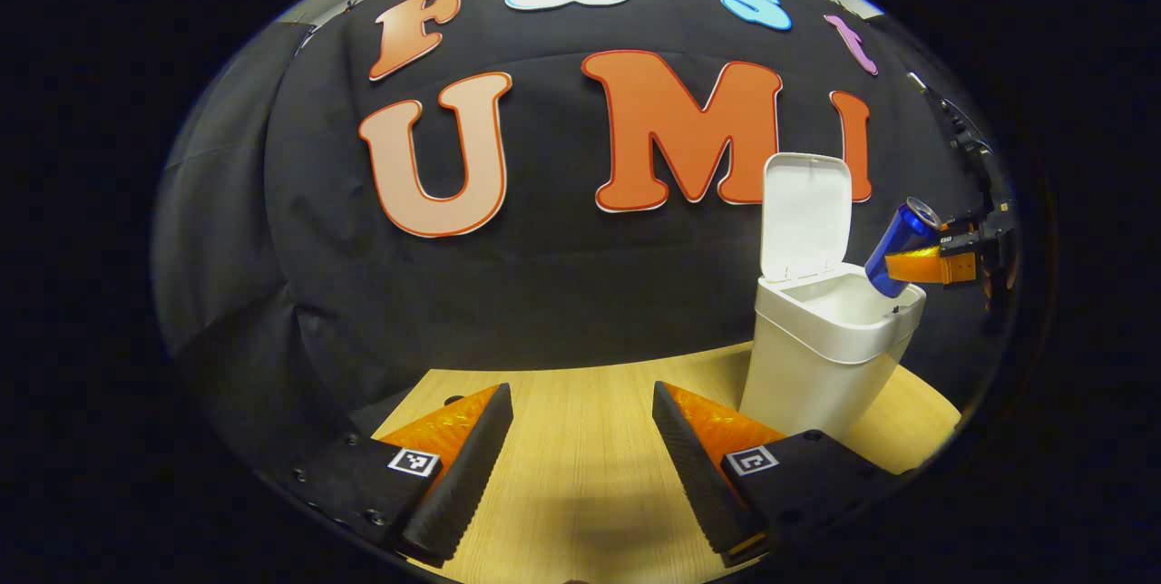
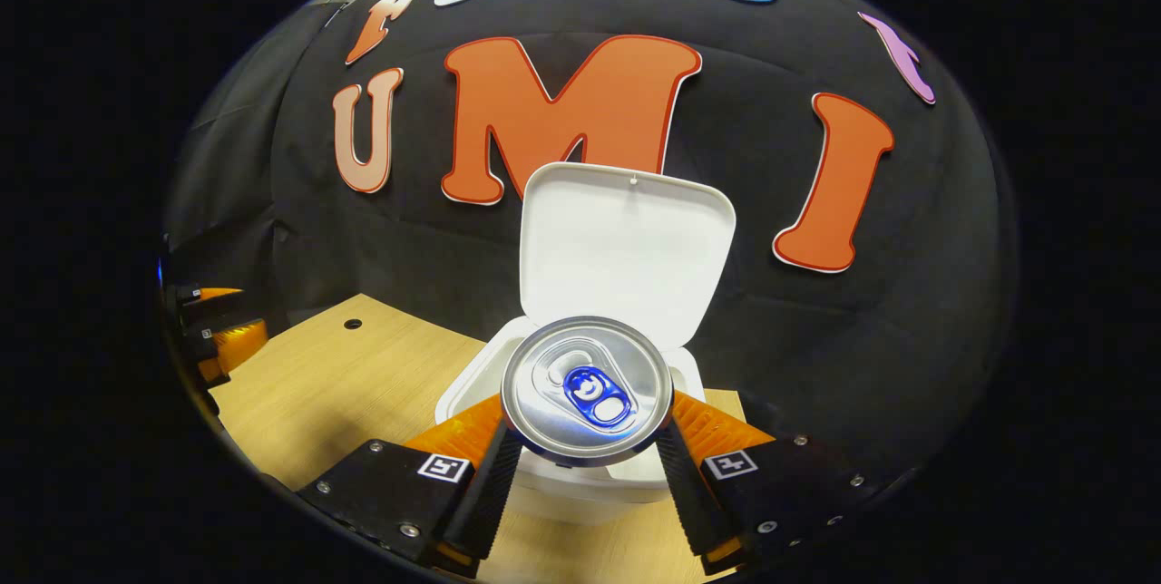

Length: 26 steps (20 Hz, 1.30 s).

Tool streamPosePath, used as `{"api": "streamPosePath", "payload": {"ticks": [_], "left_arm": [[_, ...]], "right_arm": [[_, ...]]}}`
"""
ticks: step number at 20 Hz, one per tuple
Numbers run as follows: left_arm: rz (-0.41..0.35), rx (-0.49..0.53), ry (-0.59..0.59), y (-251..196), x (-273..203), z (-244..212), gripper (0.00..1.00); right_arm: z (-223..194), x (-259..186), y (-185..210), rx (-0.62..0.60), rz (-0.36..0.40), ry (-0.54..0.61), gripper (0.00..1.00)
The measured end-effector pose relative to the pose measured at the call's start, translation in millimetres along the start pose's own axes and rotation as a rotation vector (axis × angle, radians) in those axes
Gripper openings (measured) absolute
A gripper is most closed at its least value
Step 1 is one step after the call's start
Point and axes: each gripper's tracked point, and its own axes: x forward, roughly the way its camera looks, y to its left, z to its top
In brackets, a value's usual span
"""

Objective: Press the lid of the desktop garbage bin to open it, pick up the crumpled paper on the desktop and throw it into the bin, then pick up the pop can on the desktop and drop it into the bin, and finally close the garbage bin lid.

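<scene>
While lid (image 2: 626, 248) stands up, right gripper (image 2: 585, 466) pinching blue pop can (image 2: 587, 389) above bin (image 1: 830, 348), left gripper (image 1: 580, 457) spread, no legible writing.

Black screw-studded gripper (image 2: 585, 475) bodies — square coded markers, ribbed fingers (image 1: 458, 475).

The left gripper (image 1: 580, 466) hangs low with jaws spread wide, while the right gripper (image 2: 585, 466) has jaws clamped.

Wooden tabletop (image 1: 580, 439) — small hole (image 2: 353, 325)
</scene>
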Motion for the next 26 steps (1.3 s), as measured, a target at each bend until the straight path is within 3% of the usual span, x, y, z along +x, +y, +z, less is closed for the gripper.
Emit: {"api": "streamPosePath", "payload": {"ticks": [12, 26], "left_arm": [[0.086, 0.122, 0.025, 34, -23, -13, 0.96], [0.103, 0.098, 0.053, 37, -30, -23, 1.00]], "right_arm": [[-22, 36, 6, -0.036, -0.016, 0.073, 0.80], [-36, 53, 3, 0.009, -0.039, 0.137, 0.82]]}}
